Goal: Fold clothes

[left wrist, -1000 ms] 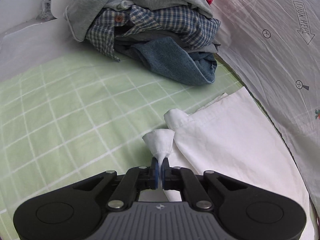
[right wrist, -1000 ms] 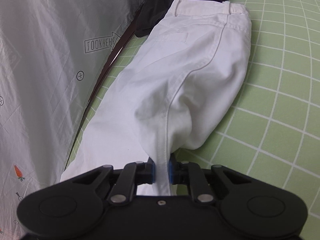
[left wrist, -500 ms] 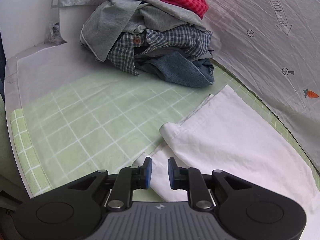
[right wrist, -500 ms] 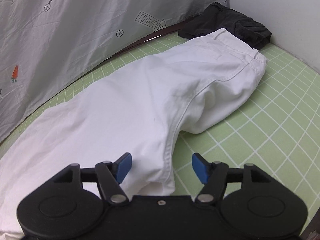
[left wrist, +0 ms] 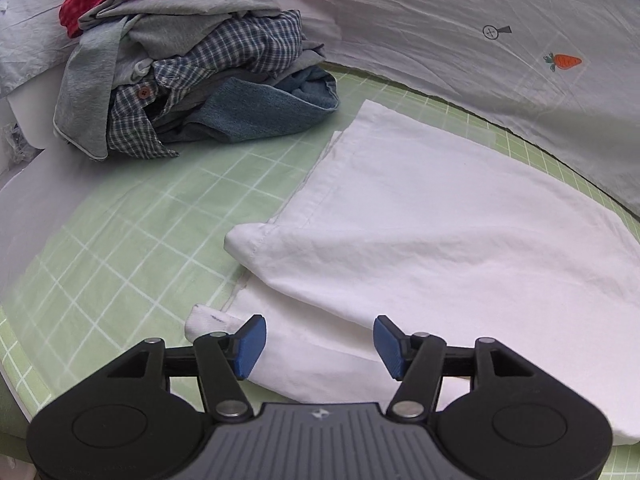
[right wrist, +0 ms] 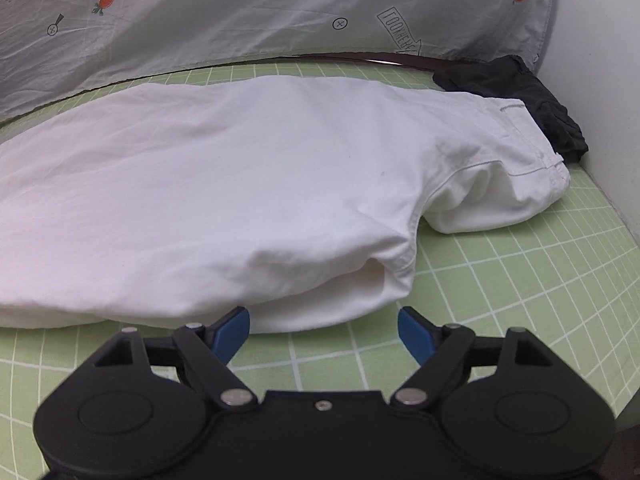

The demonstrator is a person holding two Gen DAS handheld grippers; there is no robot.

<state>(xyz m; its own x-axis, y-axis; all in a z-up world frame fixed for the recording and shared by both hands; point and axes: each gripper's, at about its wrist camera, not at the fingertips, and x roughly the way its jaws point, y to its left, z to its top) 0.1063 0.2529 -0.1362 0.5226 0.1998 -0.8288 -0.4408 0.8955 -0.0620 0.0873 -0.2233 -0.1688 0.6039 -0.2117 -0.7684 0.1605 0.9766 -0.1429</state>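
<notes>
Fingers (left wrist: 250,344) opening over white trousers (left wrist: 440,240), far end out of frame

The white trousers (right wrist: 248,184) lie folded lengthwise across the green checked sheet (right wrist: 520,280), waistband touching a dark garment (right wrist: 520,92) by the wall. The right gripper (right wrist: 324,330) hovers at their near edge, jaws opening, clear of the cloth.

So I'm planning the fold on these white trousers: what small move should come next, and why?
Probably bring the left tool forward to pinch the hem corners again. The white trousers lie lengthwise, one leg over the other, on the green grid sheet. Both tools' jaws are opening and hold nothing, the right tool being near the crotch end. The hems sit uneven, so they likely need aligning.
</notes>
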